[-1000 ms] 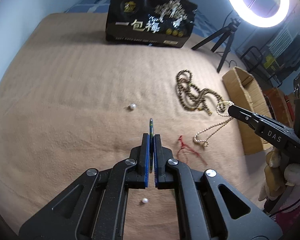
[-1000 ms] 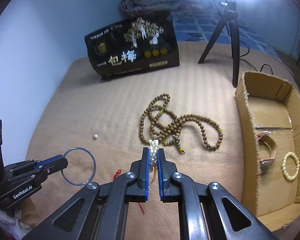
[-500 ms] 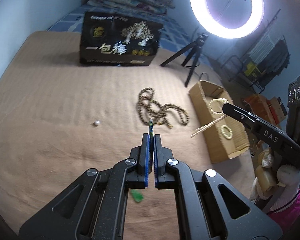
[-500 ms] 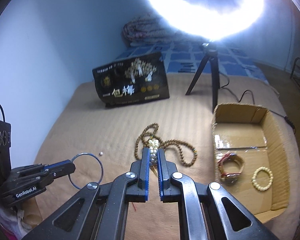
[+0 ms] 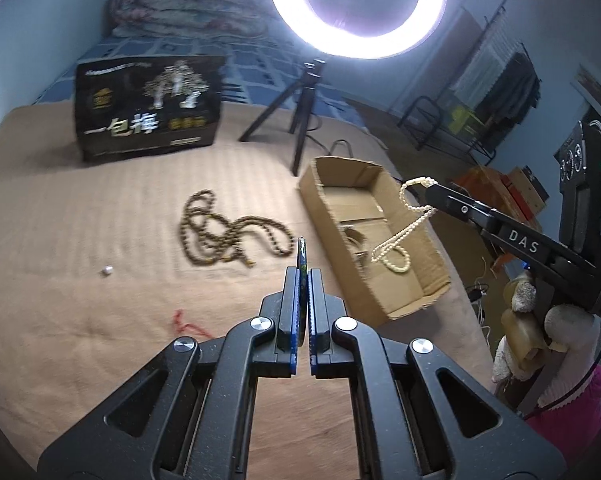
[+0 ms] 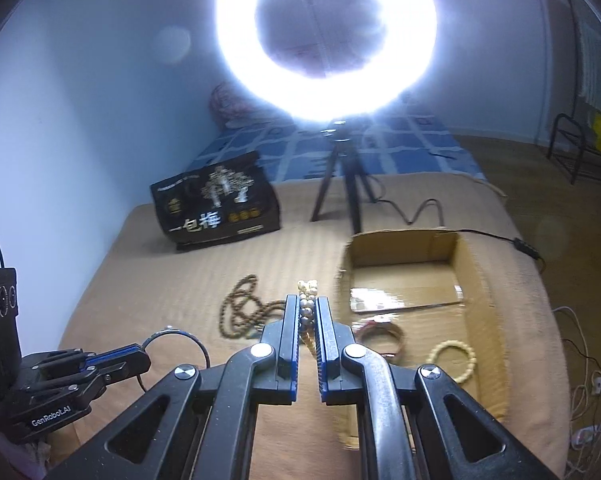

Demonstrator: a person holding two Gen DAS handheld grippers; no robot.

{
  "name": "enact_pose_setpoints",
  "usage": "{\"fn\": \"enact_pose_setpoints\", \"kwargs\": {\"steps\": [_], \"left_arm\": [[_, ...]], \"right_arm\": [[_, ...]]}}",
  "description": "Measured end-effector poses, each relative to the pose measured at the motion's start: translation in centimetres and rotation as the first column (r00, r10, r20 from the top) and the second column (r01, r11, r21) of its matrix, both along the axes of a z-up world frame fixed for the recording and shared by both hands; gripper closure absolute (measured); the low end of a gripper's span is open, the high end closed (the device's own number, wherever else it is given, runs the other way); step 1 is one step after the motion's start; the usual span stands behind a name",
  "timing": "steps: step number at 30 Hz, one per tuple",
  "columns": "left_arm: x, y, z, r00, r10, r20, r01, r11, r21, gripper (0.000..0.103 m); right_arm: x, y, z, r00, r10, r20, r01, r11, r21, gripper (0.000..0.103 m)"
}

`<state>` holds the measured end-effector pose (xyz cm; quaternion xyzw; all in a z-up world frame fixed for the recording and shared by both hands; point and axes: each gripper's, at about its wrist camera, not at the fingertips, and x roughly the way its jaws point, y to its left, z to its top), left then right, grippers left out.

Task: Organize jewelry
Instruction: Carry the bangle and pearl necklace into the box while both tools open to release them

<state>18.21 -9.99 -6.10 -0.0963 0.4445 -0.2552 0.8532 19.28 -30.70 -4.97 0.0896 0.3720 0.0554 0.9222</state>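
Ring light [image 6: 326, 40] glare hides tripod top.

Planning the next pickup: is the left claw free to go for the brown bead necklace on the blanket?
Probably not yet. The left claw is shut on a thin bangle, so it has no free grip. The path itself looks open: the brown necklace lies uncovered on the blanket, just ahead, beside the box.
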Motion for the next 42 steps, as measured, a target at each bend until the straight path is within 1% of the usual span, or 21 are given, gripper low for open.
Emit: {"fn": "enact_pose_setpoints", "kwargs": {"steps": [9,17,22,33,42], "left_arm": [[-0.2,-5.6,-0.1,0.996,-0.083,0.011,0.083,0.997,-0.003,0.102],[0.0,-9.8,-0.5,0.991,-0.135,0.011,0.135,0.991,-0.007,0.102],[0.4,-12.1,-0.9,0.988,-0.156,0.016,0.156,0.988,0.014,0.102],[1.1,-14.4,-2.0,0.986,-0.164,0.042,0.16,0.983,0.089,0.102],[1.3,-15.4,-2.9,0.984,-0.174,0.042,0.167,0.978,0.123,0.102]], "right_arm": [[-0.7,-4.4,-0.3,0.997,-0.071,-0.013,0.071,0.997,-0.013,0.099],[-0.5,-7.2,-1.1,0.993,-0.117,-0.029,0.116,0.993,-0.012,0.099],[0.1,-8.4,-1.5,0.989,-0.139,-0.042,0.139,0.99,-0.003,0.099],[1.2,-10.1,-2.8,0.983,-0.165,-0.082,0.165,0.986,-0.001,0.099],[2.0,-10.9,-4.4,0.976,-0.179,-0.121,0.18,0.984,-0.005,0.098]]}}
